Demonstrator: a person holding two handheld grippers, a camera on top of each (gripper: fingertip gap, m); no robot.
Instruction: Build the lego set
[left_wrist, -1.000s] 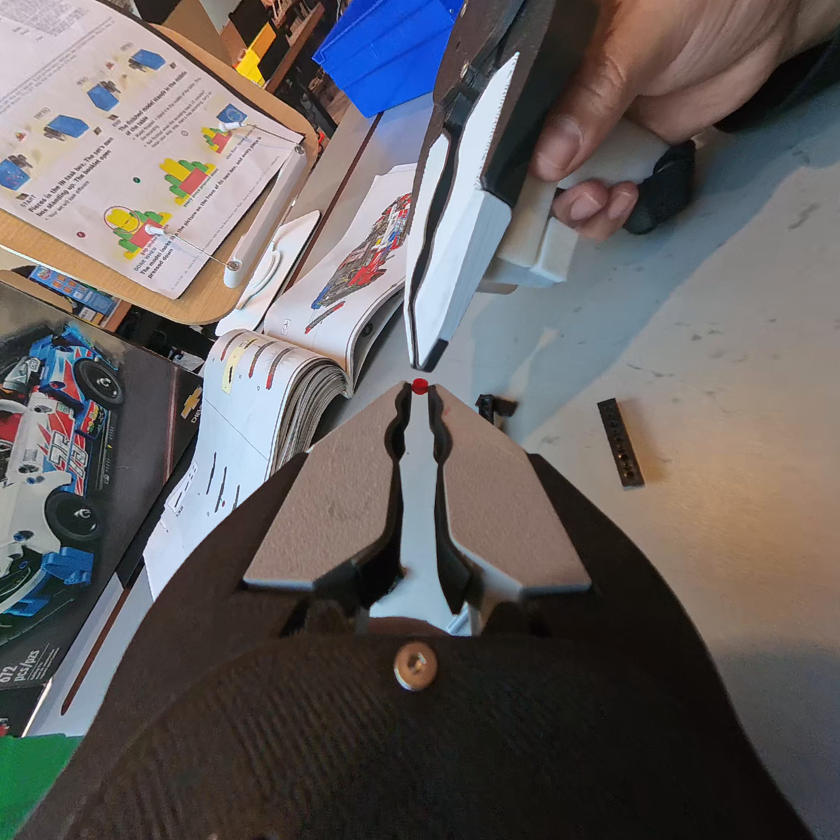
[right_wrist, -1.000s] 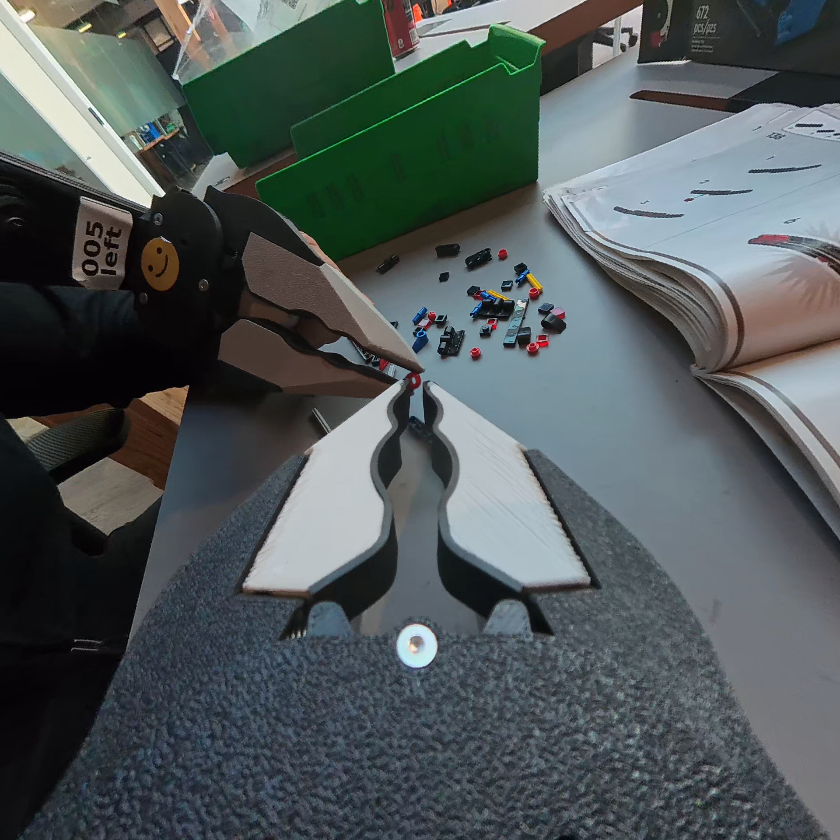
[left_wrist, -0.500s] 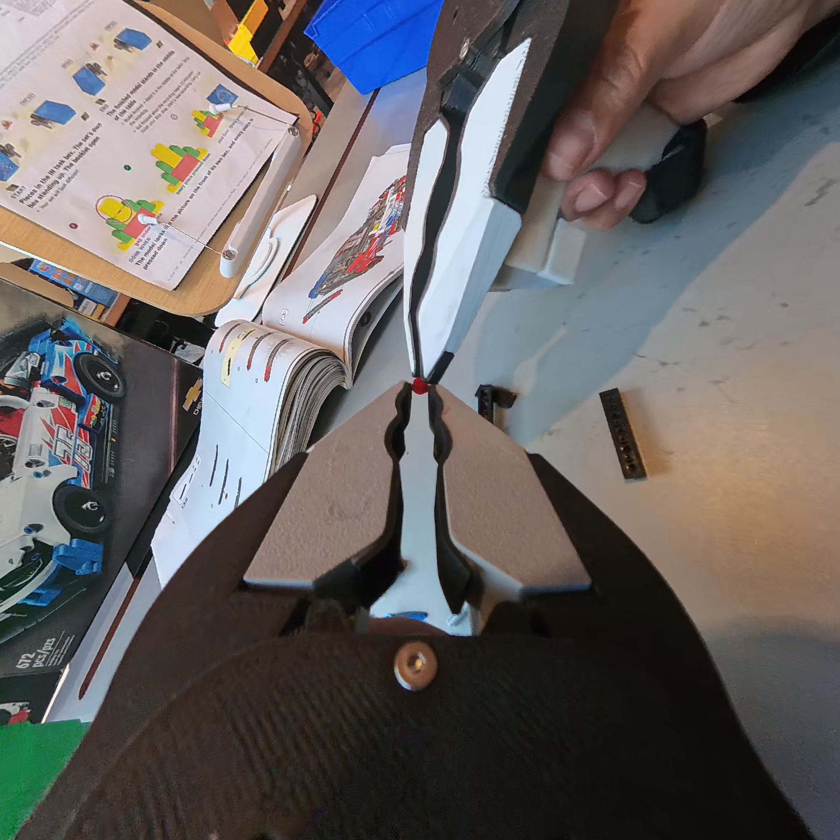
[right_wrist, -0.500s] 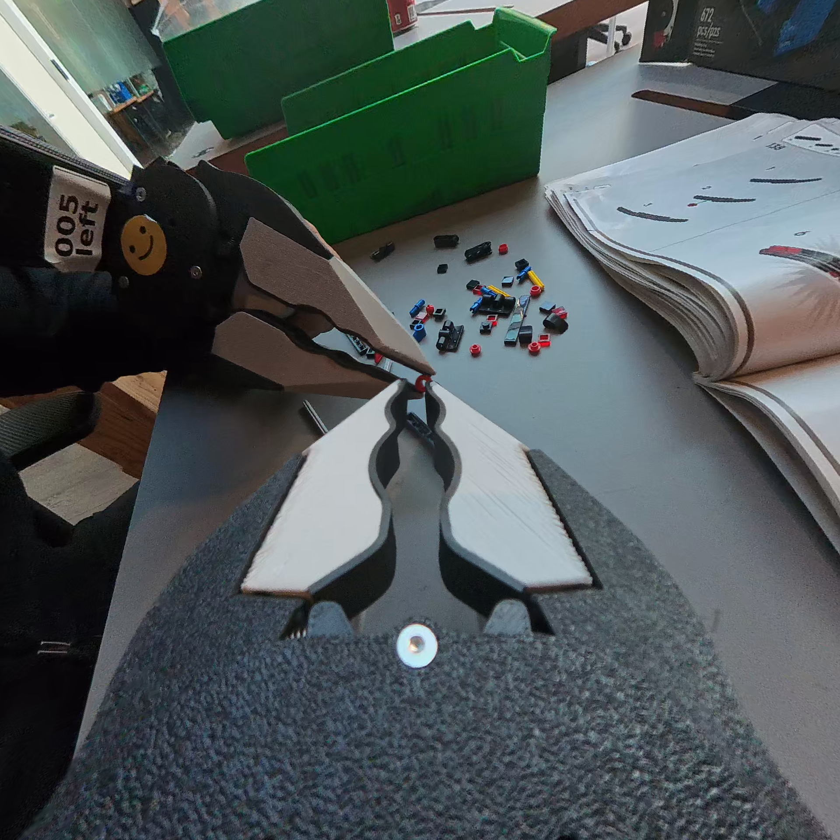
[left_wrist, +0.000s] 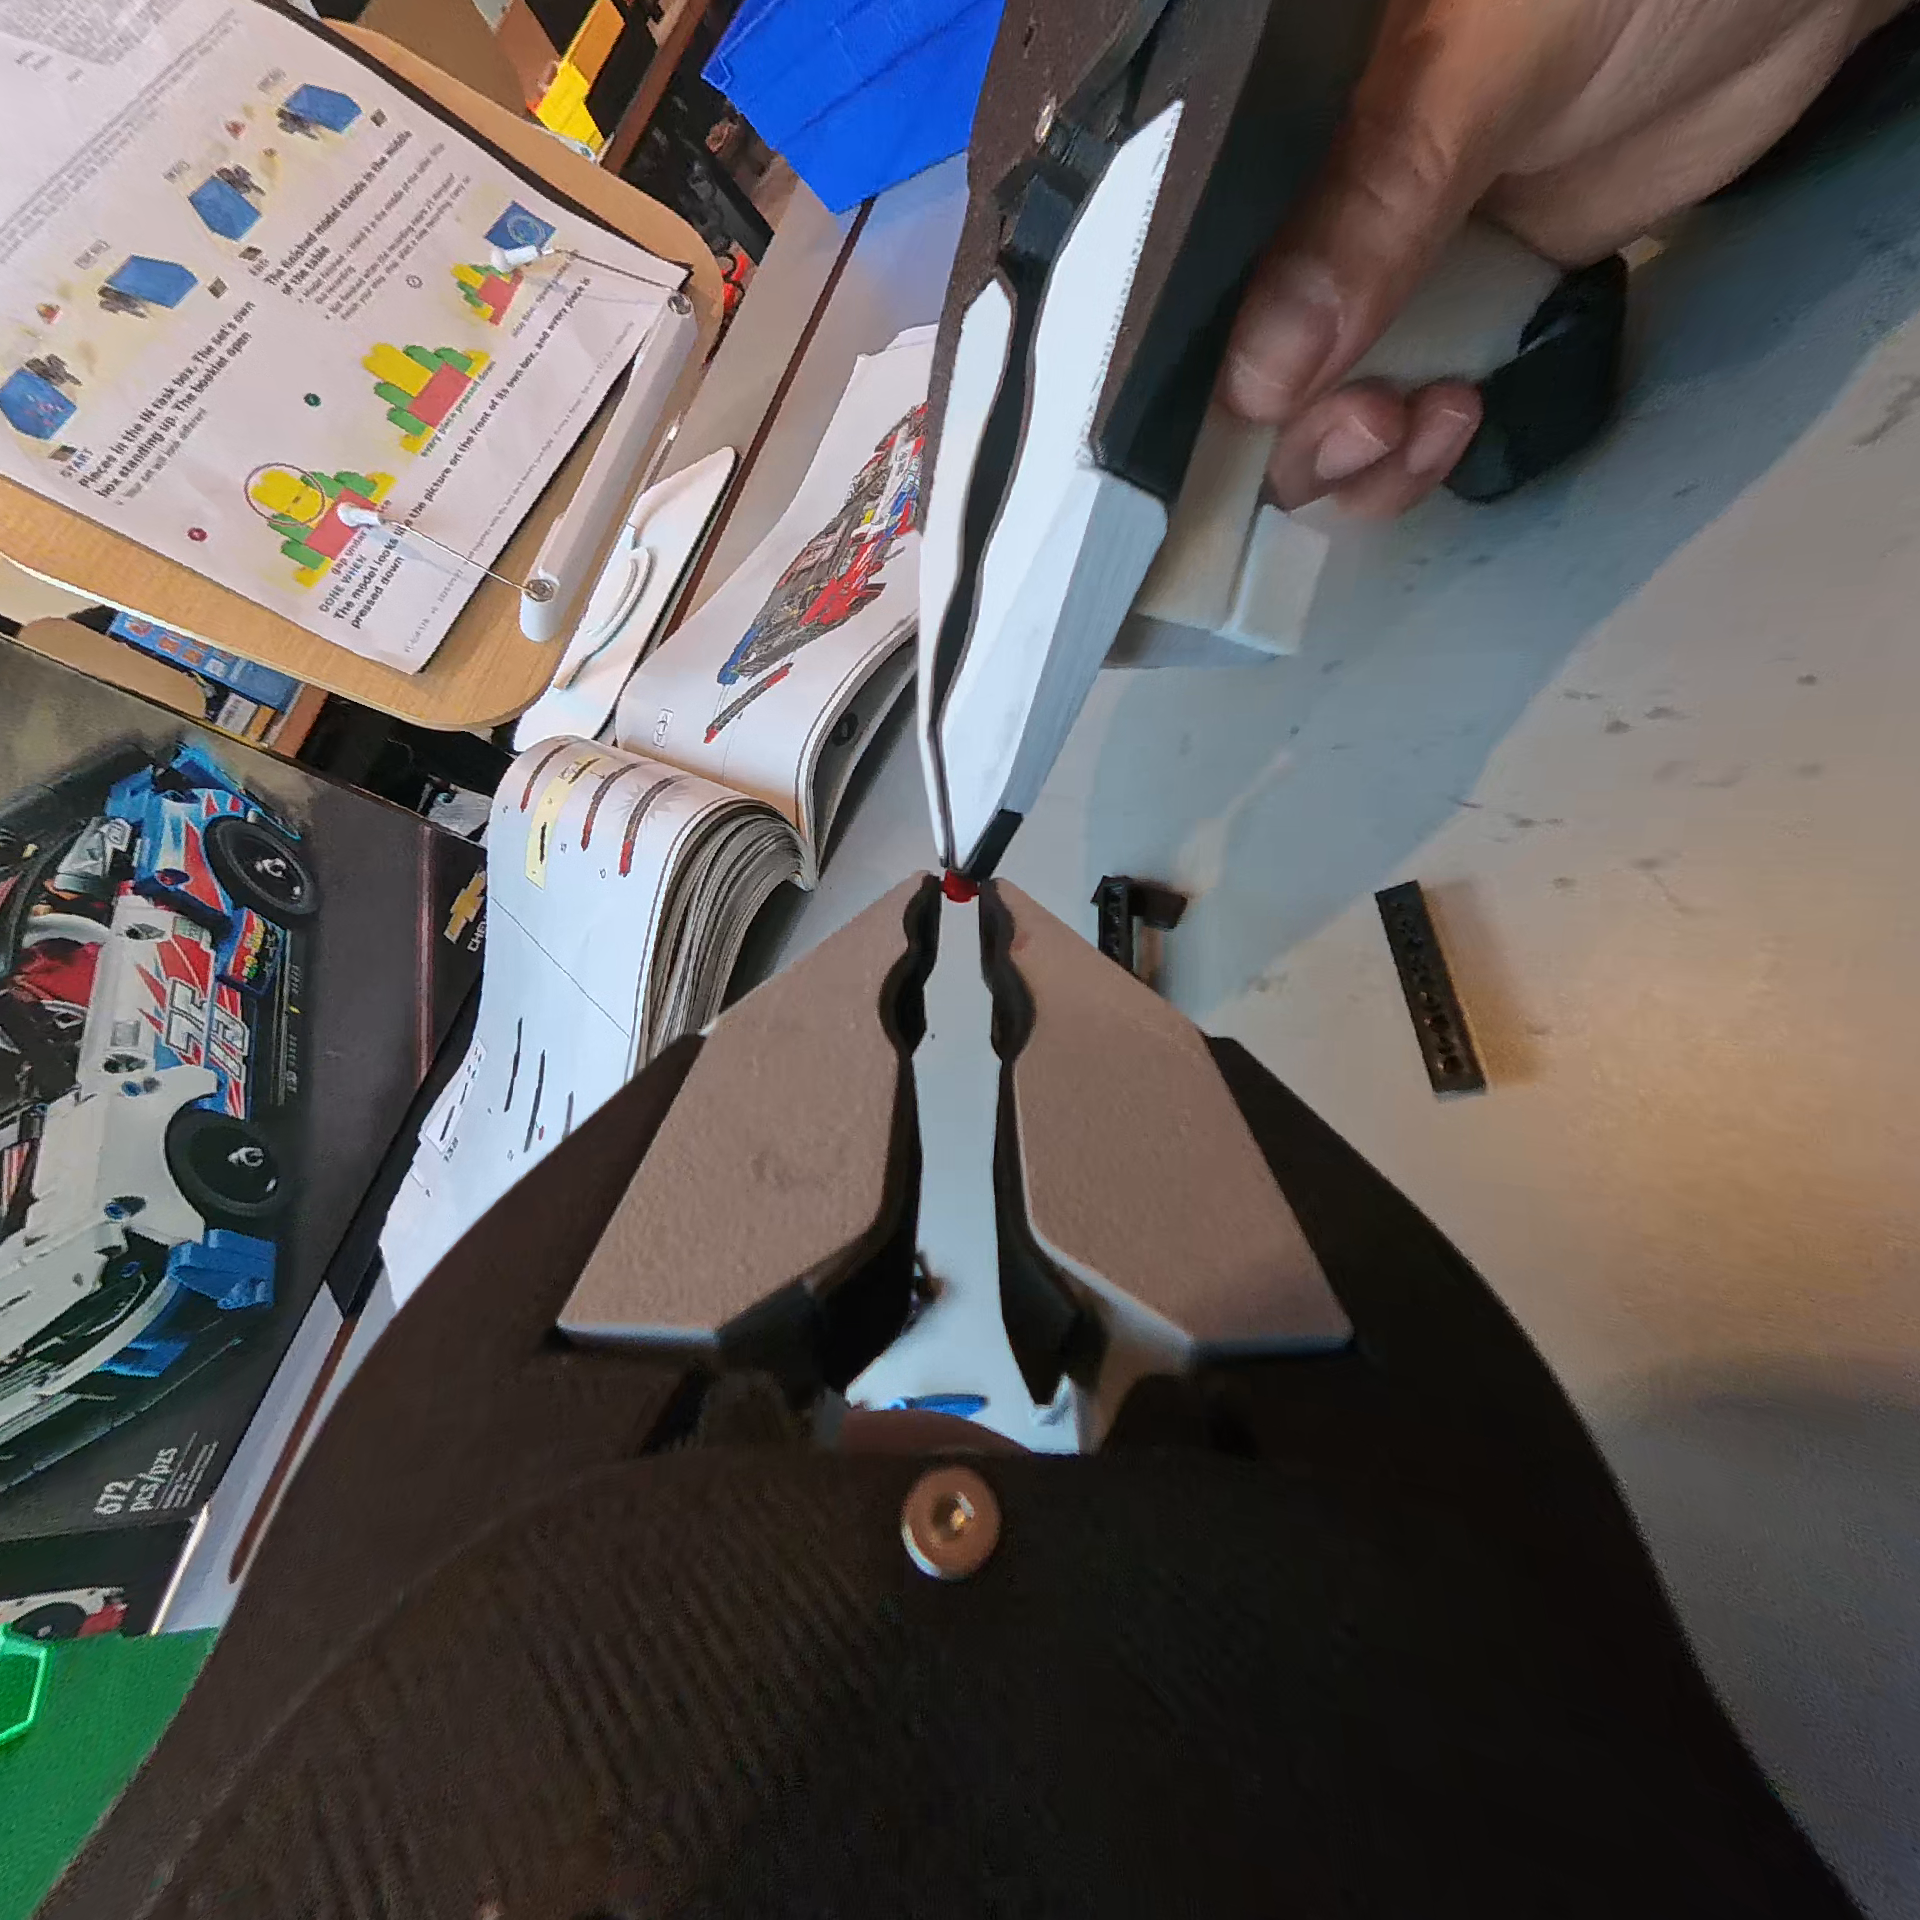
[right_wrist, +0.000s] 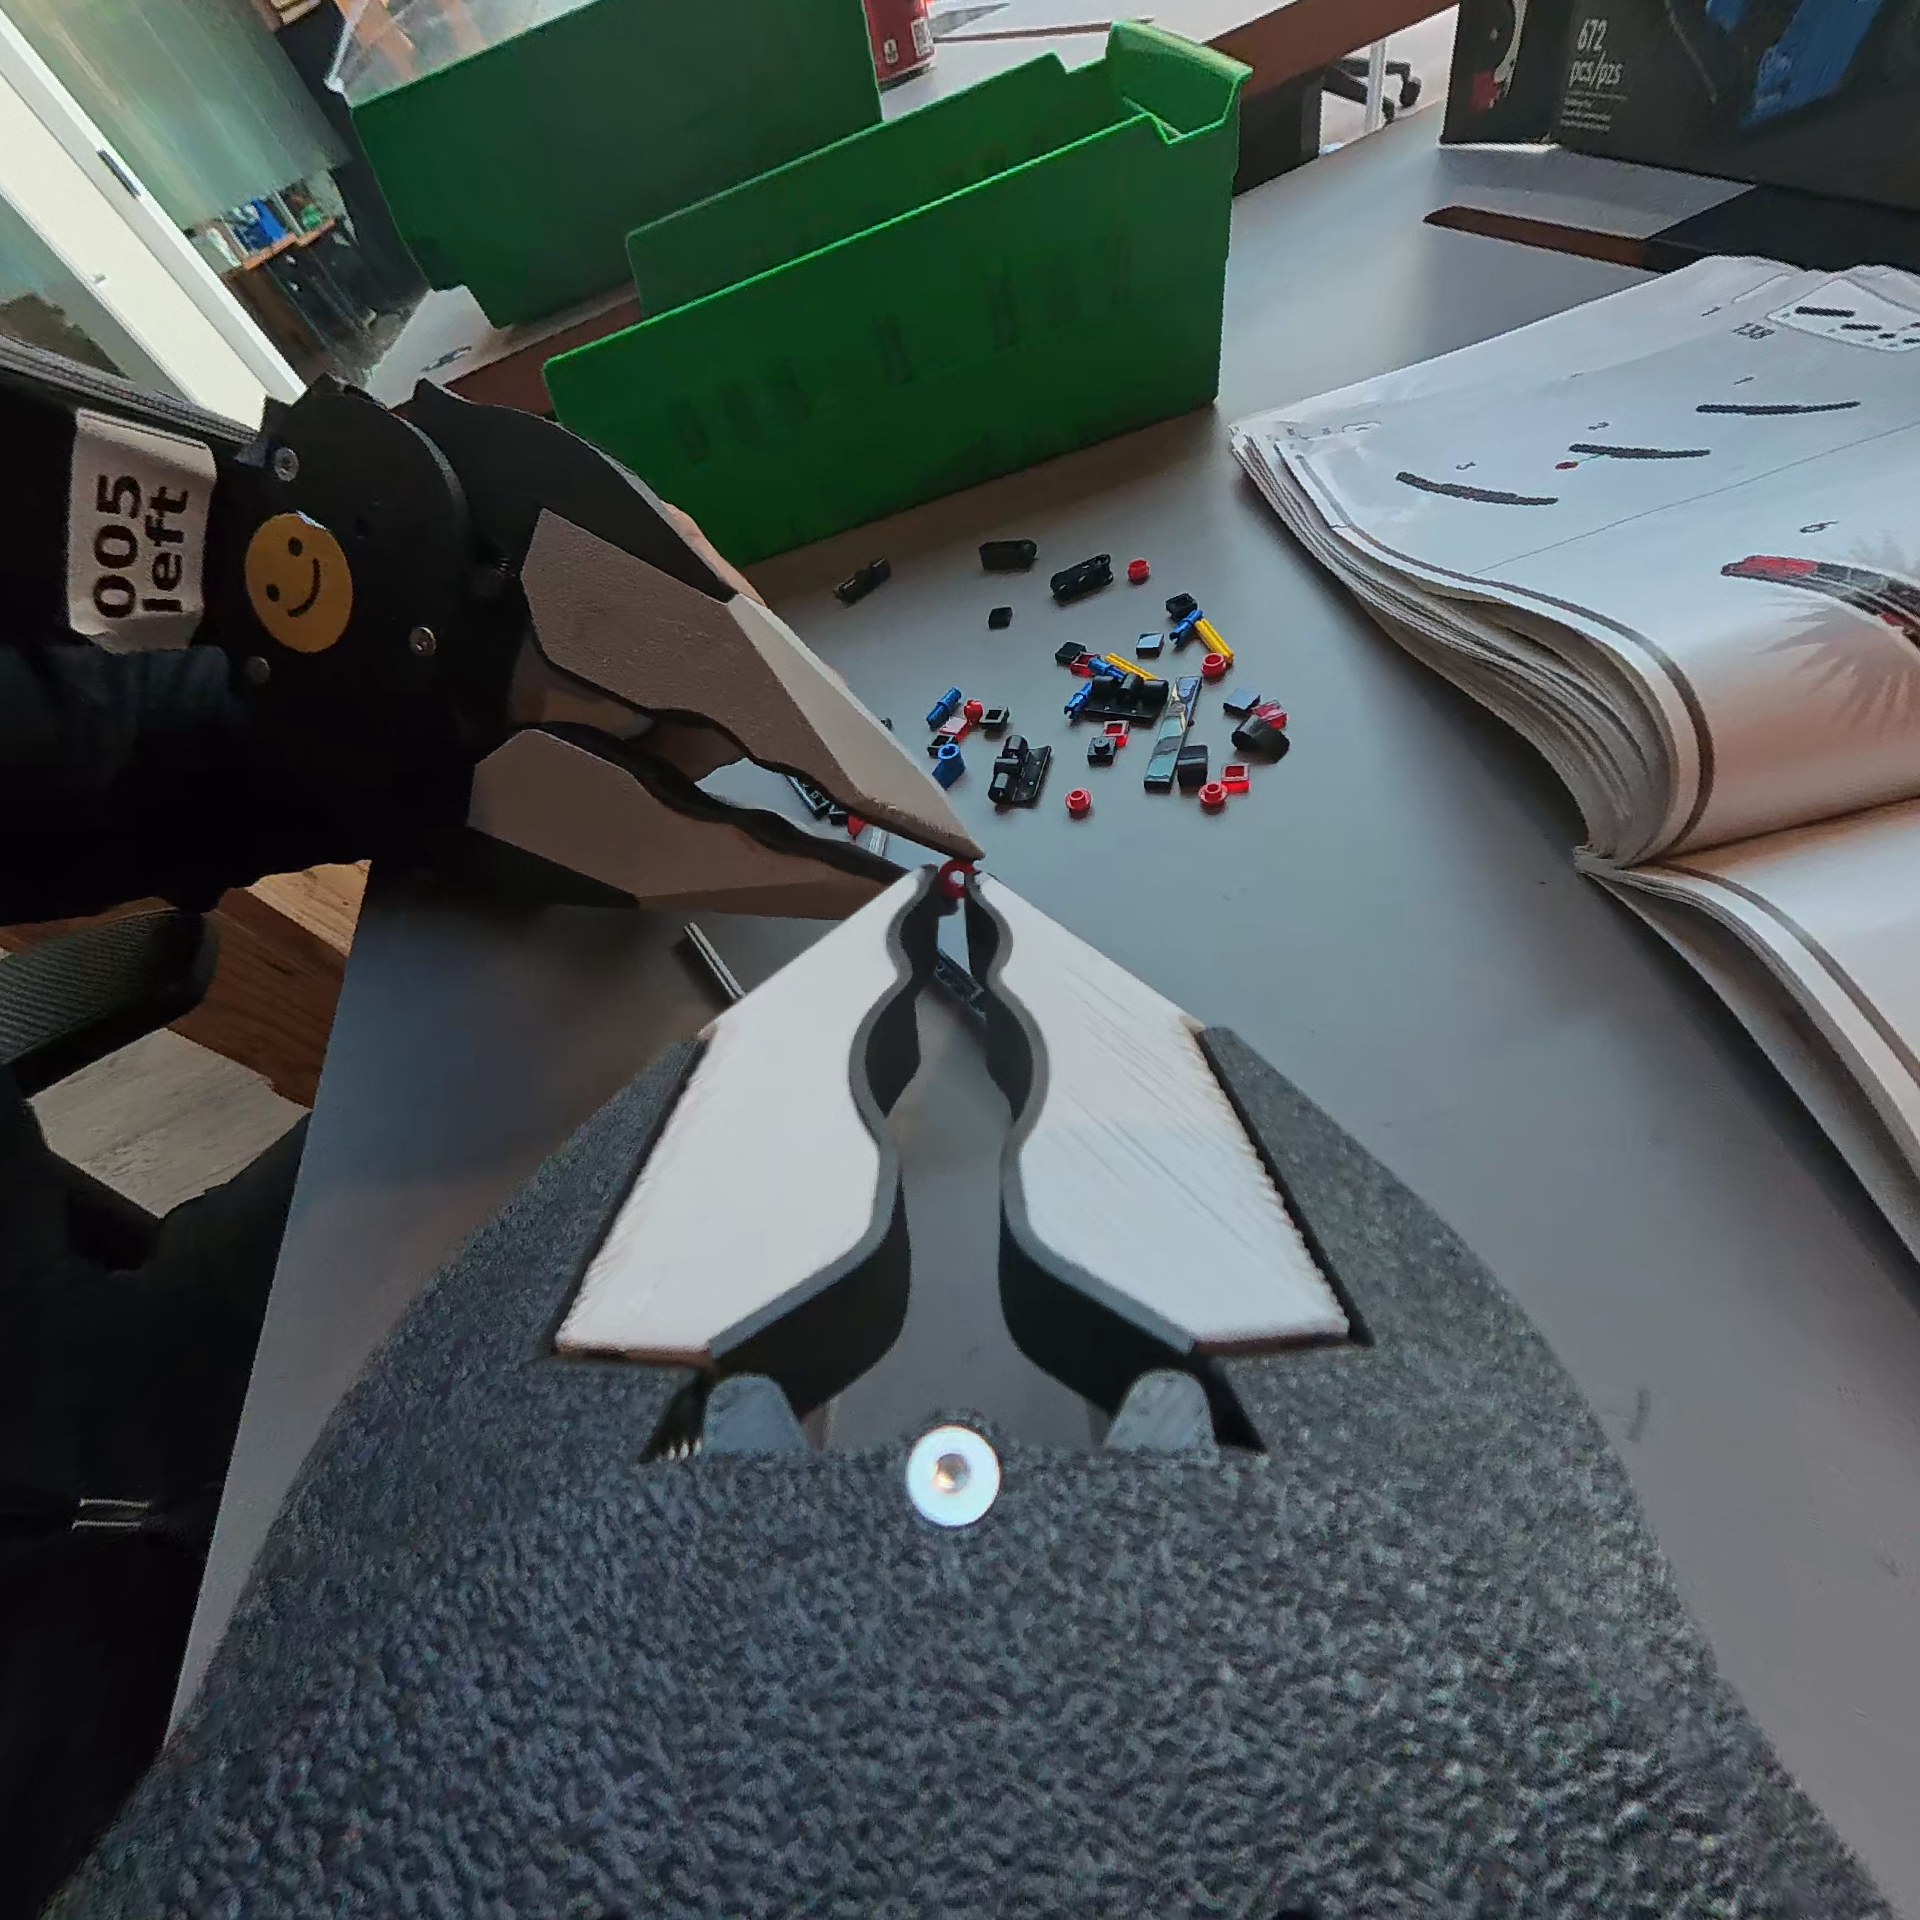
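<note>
My left gripper is shut on a tiny red round piece held at its fingertips above the grey table. My right gripper, white-fingered and held by a hand, has its jaws nearly together with its tips against the same red piece. It shows from above in the left wrist view, and the left gripper shows at the left of the right wrist view. A dark bit sits at the right gripper's tip; I cannot tell what it is.
A black beam and a small black piece lie on the table. Several loose small pieces lie before a green bin. An open manual and the set box lie beside them.
The right gripper has come down toward the left gripper until its tips touch the red piece. The left gripper has kept its hold.
</note>
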